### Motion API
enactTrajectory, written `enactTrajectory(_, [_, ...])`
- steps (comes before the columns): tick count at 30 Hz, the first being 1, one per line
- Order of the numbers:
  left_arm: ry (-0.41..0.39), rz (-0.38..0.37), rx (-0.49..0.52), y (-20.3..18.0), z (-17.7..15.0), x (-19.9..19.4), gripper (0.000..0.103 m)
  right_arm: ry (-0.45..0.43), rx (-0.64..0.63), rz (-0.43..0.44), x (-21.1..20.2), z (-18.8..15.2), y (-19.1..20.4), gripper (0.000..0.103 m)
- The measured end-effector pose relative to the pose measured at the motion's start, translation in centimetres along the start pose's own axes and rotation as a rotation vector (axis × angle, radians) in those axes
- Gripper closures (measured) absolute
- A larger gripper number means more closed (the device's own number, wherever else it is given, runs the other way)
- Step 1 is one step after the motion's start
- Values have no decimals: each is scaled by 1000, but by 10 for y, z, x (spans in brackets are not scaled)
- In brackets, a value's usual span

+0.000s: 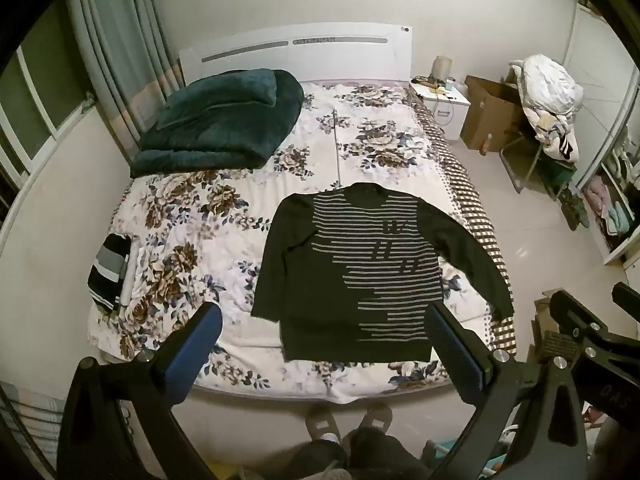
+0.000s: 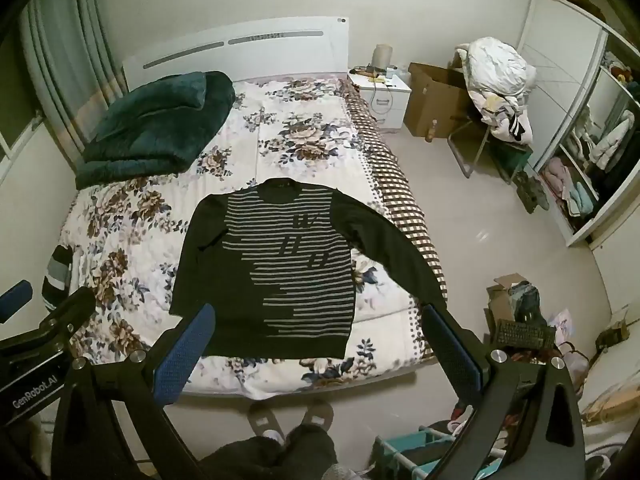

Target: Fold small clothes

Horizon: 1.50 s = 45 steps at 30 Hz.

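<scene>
Both grippers, the left gripper (image 1: 324,340) and the right gripper (image 2: 316,340), hang wide open, holding nothing. Farther off, the striped sweater (image 2: 280,256) lies flat on the bed (image 2: 256,376). One sleeve (image 2: 400,248) reaches the bed's edge, so a careless tug could slide it off.

**Bed layout at inspection**

Sweater (image 1: 352,276) lies flat on the bed (image 1: 240,364), toward its near right side, one sleeve reaching the right edge. Folded blanket (image 1: 220,120) sits at the far left, before the headboard (image 1: 296,52). Folded garment (image 1: 110,272) rests at the left edge. Nightstand (image 1: 444,106) stands right of the headboard.
</scene>
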<state>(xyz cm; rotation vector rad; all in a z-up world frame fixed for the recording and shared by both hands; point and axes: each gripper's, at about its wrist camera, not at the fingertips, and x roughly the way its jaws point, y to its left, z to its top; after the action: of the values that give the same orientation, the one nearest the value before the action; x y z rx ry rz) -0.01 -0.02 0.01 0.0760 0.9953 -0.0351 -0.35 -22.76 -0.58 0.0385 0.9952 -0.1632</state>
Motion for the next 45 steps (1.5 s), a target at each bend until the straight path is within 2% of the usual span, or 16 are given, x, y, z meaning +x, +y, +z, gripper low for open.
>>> enactTrajectory(23, [-20,-10,-9,-2,19,-12,0,-8,-3,2,-5,-4,-2,0])
enactTrajectory(33, [-27,-12,-17,-3,25,-16,0,-11,-8,7,-17,21,4,0])
enactTrajectory(45, [-33,-12,-18,-2,27,-17,0,-17,-8,7,-20,22,5,0])
